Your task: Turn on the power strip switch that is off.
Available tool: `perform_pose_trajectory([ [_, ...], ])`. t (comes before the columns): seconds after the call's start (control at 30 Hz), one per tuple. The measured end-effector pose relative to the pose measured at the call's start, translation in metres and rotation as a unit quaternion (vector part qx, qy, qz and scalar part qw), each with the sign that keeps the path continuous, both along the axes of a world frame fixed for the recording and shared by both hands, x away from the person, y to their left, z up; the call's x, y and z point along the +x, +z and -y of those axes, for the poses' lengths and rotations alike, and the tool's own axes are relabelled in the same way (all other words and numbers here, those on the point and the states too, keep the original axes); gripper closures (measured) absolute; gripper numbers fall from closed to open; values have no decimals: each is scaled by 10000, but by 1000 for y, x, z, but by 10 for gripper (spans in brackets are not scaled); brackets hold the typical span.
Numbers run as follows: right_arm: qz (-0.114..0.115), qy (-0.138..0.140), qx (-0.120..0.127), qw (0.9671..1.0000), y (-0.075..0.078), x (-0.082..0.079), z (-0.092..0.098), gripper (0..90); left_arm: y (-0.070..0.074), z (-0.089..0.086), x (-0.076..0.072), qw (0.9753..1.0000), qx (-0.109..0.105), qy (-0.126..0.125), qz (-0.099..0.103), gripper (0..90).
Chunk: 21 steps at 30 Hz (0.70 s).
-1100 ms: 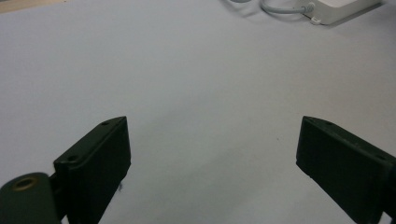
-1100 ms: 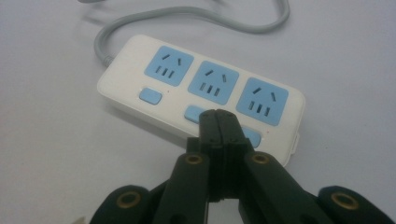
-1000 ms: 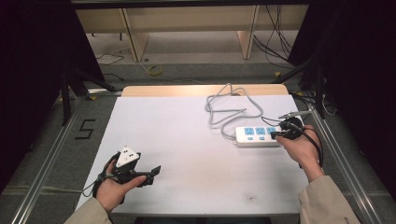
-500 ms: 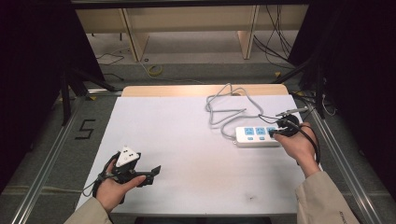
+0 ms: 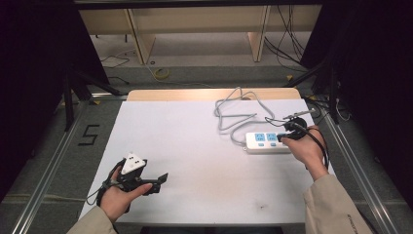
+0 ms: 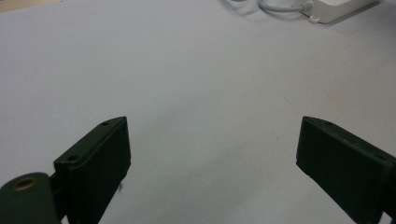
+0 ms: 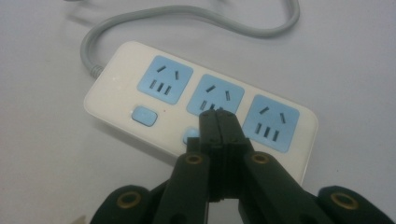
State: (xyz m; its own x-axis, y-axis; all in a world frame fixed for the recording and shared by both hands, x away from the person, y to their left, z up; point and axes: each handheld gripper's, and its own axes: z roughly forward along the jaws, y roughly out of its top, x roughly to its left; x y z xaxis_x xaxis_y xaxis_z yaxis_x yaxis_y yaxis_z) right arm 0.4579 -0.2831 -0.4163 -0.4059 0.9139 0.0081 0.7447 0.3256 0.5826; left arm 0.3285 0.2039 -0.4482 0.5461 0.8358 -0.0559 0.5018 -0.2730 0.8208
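A white power strip (image 5: 267, 142) with three blue sockets lies near the right edge of the white surface (image 5: 195, 146), its grey cord (image 5: 234, 114) looping toward the far edge. The right hand-held gripper (image 5: 282, 138), gripped in the person's right hand (image 5: 304, 148), is clenched with its jaws pressed flat together and nothing between them. In the right gripper view its closed tip (image 7: 218, 122) sits over the strip's near side, at the lower edge of the middle socket (image 7: 215, 95). The tip partly covers a small blue button (image 7: 189, 136), and whether it touches that button cannot be told. A second blue button (image 7: 144, 115) beside it shows in full. The strip's right end is hidden by the hand in the high view. The left hand-held gripper (image 5: 158, 179) rests near the surface's near left corner, well apart from the strip, released with its jaws spread wide over bare surface. In the left gripper view only one corner of the strip (image 6: 341, 7) shows, cut off at the top edge.
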Motion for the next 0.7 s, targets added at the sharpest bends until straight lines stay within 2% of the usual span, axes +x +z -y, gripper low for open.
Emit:
perform_pose_trajectory([
  [0.3,0,-12,-30,10000,1,6,-5,900,0,0,0,10000,4,-33,1,96],
  [0.7,-140,-24,-74,9999,-3,11,-9,900,0,1,0,10000,1,-47,-4,96],
])
